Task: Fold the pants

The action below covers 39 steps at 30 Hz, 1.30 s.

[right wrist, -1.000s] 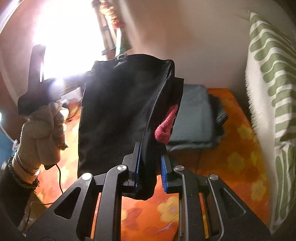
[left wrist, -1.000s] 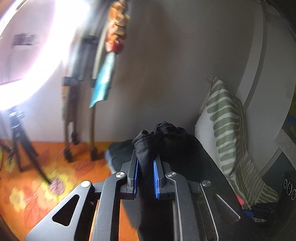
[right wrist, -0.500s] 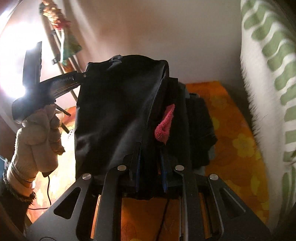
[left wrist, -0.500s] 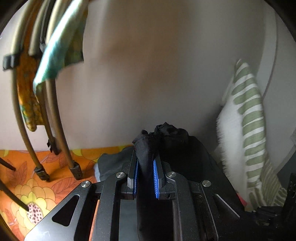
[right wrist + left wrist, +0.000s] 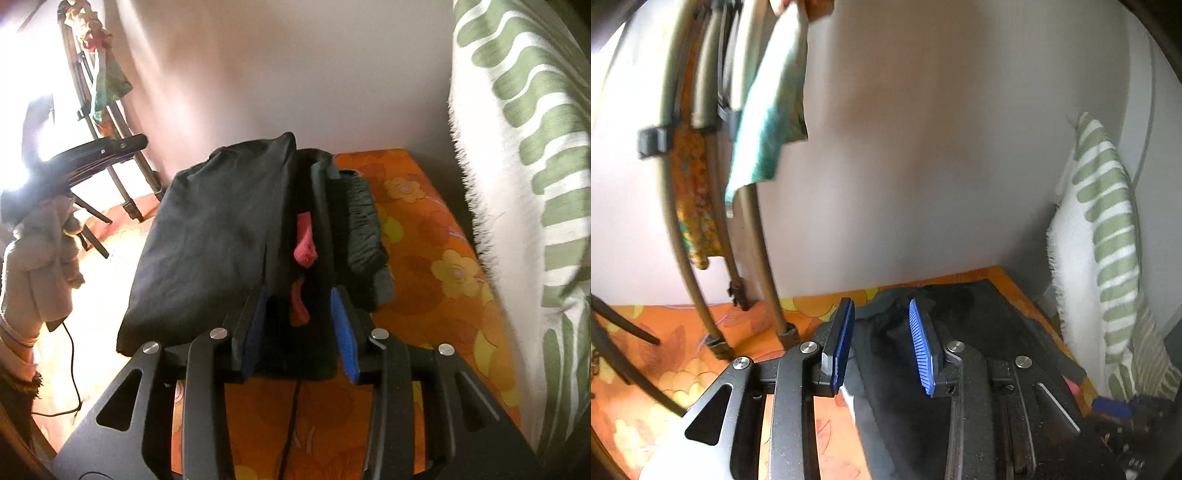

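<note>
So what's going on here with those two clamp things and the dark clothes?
A person is folding black pants on an orange flowered bedspread, holding a gripper in each hand. Right now both the left gripper and the right gripper are open, with the folded pants lying on a small stack of dark clothes beside a green-striped pillow. The person's gloved left hand shows at the side.

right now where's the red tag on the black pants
In the right wrist view, the red tag hangs at centre from the black pants, just beyond the open right gripper.
</note>
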Each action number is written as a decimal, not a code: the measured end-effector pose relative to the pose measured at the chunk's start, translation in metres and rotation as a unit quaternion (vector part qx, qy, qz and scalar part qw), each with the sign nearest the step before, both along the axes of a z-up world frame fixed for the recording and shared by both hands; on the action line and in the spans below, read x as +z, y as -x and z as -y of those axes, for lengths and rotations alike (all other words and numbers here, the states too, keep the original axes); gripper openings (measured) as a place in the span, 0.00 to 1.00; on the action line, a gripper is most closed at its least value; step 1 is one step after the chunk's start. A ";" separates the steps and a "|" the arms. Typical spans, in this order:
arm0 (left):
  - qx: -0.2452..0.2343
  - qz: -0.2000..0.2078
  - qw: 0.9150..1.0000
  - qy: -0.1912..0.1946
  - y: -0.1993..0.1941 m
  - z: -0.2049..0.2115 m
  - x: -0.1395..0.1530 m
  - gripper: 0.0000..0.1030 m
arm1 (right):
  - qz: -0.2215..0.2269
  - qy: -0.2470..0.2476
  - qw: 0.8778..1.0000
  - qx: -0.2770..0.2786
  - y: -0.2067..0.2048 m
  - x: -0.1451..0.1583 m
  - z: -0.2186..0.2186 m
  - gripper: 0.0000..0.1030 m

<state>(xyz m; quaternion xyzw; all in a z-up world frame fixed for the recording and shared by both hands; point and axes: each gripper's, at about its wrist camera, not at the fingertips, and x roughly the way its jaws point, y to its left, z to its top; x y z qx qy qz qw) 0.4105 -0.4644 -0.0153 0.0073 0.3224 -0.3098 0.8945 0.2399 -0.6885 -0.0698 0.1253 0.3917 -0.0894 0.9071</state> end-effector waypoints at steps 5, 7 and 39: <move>-0.006 -0.006 1.000 0.009 0.029 -0.026 0.016 0.28 | 0.011 0.014 1.000 0.004 0.022 0.017 -0.010 0.36; -0.009 -0.008 1.000 0.008 0.041 -0.032 0.020 0.28 | 0.016 0.016 1.000 0.005 0.033 0.025 -0.015 0.37; -0.040 0.022 0.999 0.028 0.287 -0.165 0.054 0.75 | 0.139 0.161 0.977 0.010 0.218 0.108 -0.180 0.92</move>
